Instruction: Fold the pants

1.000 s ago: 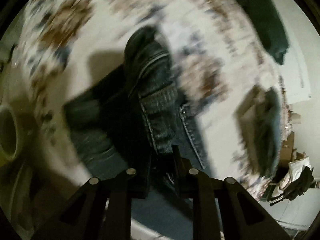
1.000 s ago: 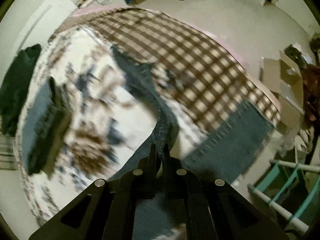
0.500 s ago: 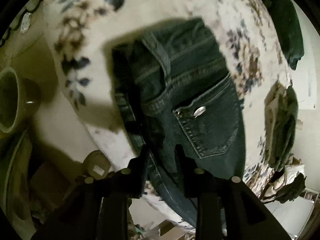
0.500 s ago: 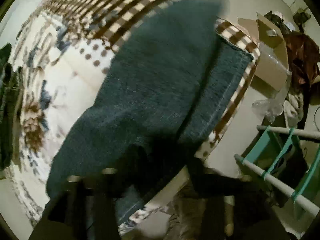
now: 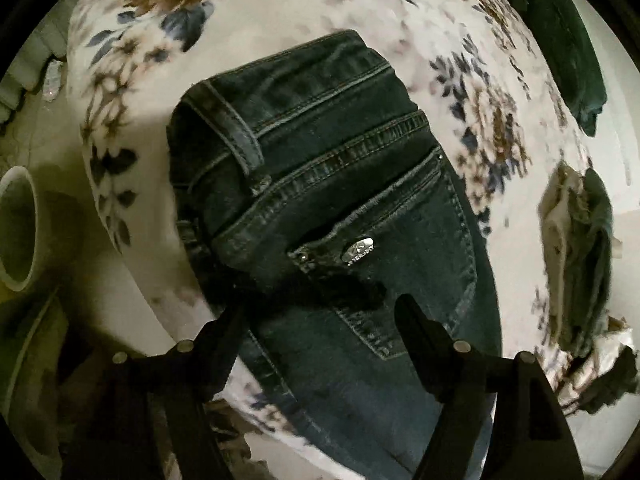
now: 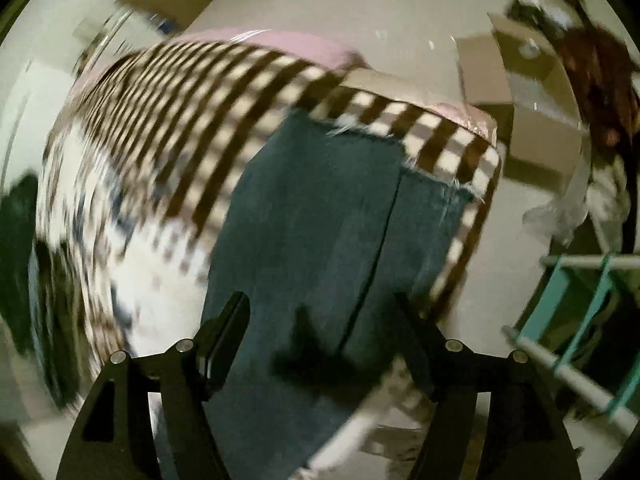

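Observation:
Dark blue jeans lie flat along the edge of a bed. In the left wrist view the waistband and back pocket of the jeans [image 5: 340,184] rest on a floral blanket [image 5: 280,12]. My left gripper [image 5: 320,312] hovers over the pocket, jaws opening, nothing pinched between them. In the blurred right wrist view the two leg ends of the jeans [image 6: 340,216] lie side by side on a brown checked blanket [image 6: 224,92]. My right gripper [image 6: 320,312] hangs above the legs, jaws still opening and apart from the denim.
A dark green garment [image 5: 560,32] and a folded pile [image 5: 580,256] sit further along the bed. A round bin [image 5: 16,232] stands on the floor left of the bed. Cardboard boxes [image 6: 532,92] and a teal rack [image 6: 588,320] stand on the floor to the right.
Both grippers let go of the jeans and spread their jaws. The waistband now lies flat on the bed, and the legs lie spread out. The right gripper swung toward the leg ends.

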`<state>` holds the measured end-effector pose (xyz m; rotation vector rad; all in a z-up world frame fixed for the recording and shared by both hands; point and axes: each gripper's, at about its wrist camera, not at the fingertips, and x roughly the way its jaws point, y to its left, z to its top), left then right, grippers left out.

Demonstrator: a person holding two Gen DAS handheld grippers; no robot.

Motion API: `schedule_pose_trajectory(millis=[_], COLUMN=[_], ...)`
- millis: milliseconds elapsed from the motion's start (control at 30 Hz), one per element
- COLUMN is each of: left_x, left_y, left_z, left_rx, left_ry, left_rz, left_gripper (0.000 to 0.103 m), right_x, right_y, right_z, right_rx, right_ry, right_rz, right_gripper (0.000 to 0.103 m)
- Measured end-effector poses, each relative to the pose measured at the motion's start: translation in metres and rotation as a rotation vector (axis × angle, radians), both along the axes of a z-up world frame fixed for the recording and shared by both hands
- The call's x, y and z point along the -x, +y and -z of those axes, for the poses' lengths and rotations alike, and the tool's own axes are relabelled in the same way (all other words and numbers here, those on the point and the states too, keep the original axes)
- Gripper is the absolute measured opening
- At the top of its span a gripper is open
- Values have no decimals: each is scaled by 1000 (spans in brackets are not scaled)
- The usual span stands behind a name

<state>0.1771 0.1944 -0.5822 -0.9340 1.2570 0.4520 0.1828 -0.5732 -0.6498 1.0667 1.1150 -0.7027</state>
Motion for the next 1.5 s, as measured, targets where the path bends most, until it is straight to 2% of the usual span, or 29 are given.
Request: schedule_pose_trajectory(millis=[67,100,133,167,200,233,433,500,567,600,633,700,833,967,1000,1067,1167,1200,1267,1300,1333,1400,1500], left_x=[-1,0,0,0,0,1,1,1,3,6,8,13,22,22,21,17,12,12,14,17,17,21,25], left_y=[-3,-4,-5,-6,-6,-7,-10,-9,-5,-2,0,5,20,32,33,33,30,29,32,33,35,38,41], left_z=[0,-1,-2,-3,-5,-6,-24,-26,-24,-23,-21,-19,-10,5,7,6,0,-3,-5,-5,-5,-7,-13], left_rx=[-27,-37,-45,-54,-60,-65,-96,-98,-91,-85,-81,-82,-78,-19,-13,-29,-68,-86,-94,-90,-89,-86,-92], left_ry=[5,5,7,14,17,18,-2,-6,1,3,7,14,22,-2,-23,-54,-60,-59,-66,-70,-70,-76,-75], left_rz=[-13,-24,-29,-33,-34,-34,-12,-9,-14,-21,-27,-36,-62,-107,-114,-111,-75,-66,-56,-53,-49,-36,-9], left_gripper=[72,72,72,72,72,72,72,72,72,72,72,72,72,72,70,34,17,14,10,10,10,9,9], right_x=[-4,-4,-5,-8,-11,-12,5,8,7,6,6,8,21,21,19,12,7,5,3,2,-2,-2,-8], right_y=[-18,-23,-27,-29,-29,-28,-22,-22,-24,-24,-23,-16,32,114,135,174,205,213,222,224,227,232,243], right_z=[24,34,42,50,52,48,-7,-7,11,20,26,24,13,25,30,41,57,62,67,69,71,68,48], right_rx=[-50,-76,-101,-116,-97,-64,71,94,66,55,57,55,-38,-233,-269,-311,-346,-347,-332,-302,-281,-246,-172], right_ry=[15,19,12,6,45,46,15,44,100,144,184,183,98,45,39,39,33,32,19,38,58,75,102], right_rz=[56,77,93,91,75,67,37,13,-4,-33,-57,-68,-73,-156,-185,-240,-239,-225,-190,-182,-178,-183,-250], right_gripper=[73,68,45,29,10,7,6,6,8,17,30,46,48,48,48,48,48,46,30,10,6,4,4])
